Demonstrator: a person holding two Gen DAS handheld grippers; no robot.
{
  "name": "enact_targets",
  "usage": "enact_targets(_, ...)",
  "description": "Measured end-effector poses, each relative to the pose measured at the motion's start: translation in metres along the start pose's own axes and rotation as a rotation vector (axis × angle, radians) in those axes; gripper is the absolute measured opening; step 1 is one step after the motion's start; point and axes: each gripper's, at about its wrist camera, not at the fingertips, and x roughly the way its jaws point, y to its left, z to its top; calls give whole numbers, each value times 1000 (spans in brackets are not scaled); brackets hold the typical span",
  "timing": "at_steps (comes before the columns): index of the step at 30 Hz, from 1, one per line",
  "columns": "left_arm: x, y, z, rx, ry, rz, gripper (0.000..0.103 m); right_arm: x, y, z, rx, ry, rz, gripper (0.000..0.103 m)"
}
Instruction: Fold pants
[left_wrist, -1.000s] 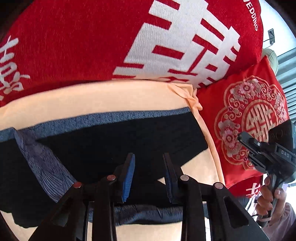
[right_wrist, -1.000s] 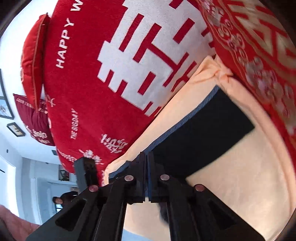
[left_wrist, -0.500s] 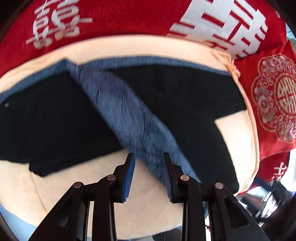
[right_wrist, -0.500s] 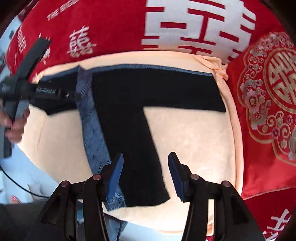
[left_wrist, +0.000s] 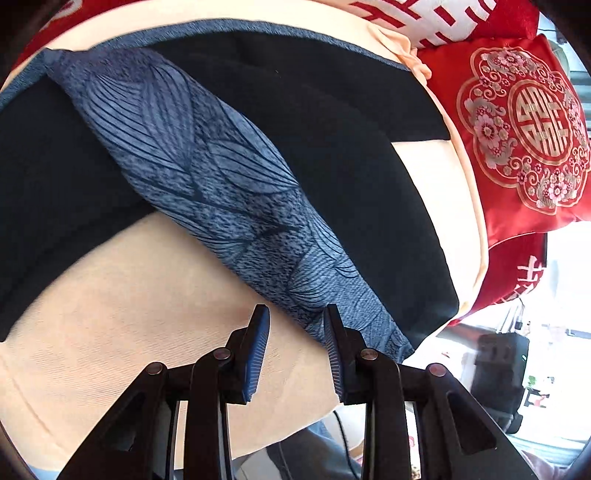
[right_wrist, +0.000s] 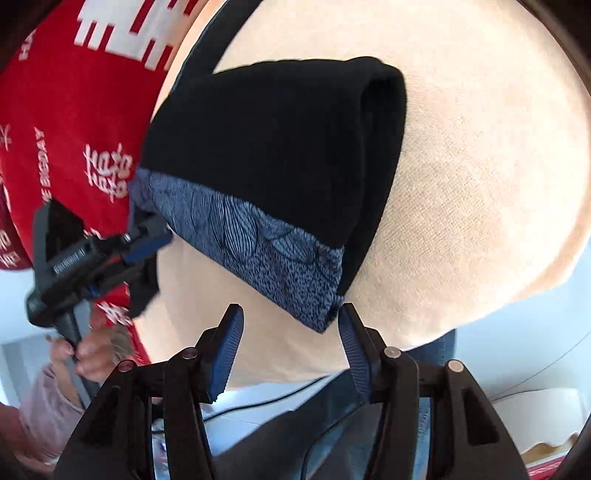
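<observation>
Black pants (left_wrist: 332, 122) with blue leaf-print side band (left_wrist: 221, 192), folded, lying flat on cream cushion (left_wrist: 140, 306).

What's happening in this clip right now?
A person with two handheld grippers is folding black pants with a blue leaf-print band on a cream cushion. The left gripper and right gripper are both open, hovering at the band's edge, holding nothing. Red pillows sit behind.
</observation>
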Motion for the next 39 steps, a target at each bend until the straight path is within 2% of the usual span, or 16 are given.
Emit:
enact_targets(2, 8, -4, 1, -4, 8, -29, 31, -3, -19, 4, 79, -21, 100, 60)
enact_targets(7, 21, -16, 2, 5, -3, -45, 31, -7, -58, -2, 226, -45, 253, 58)
enact_targets(8, 21, -18, 3, 9, -10, -49, 31, -6, -60, -1, 244, -40, 273, 56)
enact_targets(9, 21, -19, 4, 11, -16, -54, 31, -4, -60, -1, 247, -29, 278, 39)
enact_targets(10, 19, -22, 4, 15, -25, -59, 31, -3, -57, 1, 245, -10, 309, 18)
enact_targets(13, 4, -38, 9, 65, -69, -70, 31, -15, -30, 3, 196, -30, 390, 16)
enact_targets(16, -15, -56, 23, 98, -126, -83, 31, -39, 7, 24, 108, -70, 432, 16)
enact_targets(20, -28, -72, 58, 90, -195, -104, 31, -73, 61, 81, -42, -118, 425, 16)
enact_targets(25, -45, -83, 109, 94, -314, -55, 31, -73, 121, 186, -202, -123, 331, 16)
enact_targets(27, -57, -84, 123, 95, -360, -15, 31, -61, 144, 235, -252, -131, 247, 16)
enact_targets(31, -76, -72, 129, 71, -419, 148, 31, -38, 167, 292, -332, -162, 19, 24)
enact_targets(32, -79, -64, 126, 51, -423, 184, 32, -30, 172, 302, -355, -160, -60, 29)
enact_targets(34, -83, -45, 116, 5, -423, 251, 58, -18, 181, 310, -402, -146, -170, 63)
enact_targets(35, -83, -35, 110, -23, -431, 290, 73, -16, 186, 309, -426, -140, -195, 69)
enact_targets(37, -76, -14, 98, -76, -413, 357, 73, -19, 188, 297, -457, -140, -203, 72)
enact_targets(39, -65, 8, 91, -140, -366, 405, 73, -24, 176, 278, -447, -139, -257, 72)
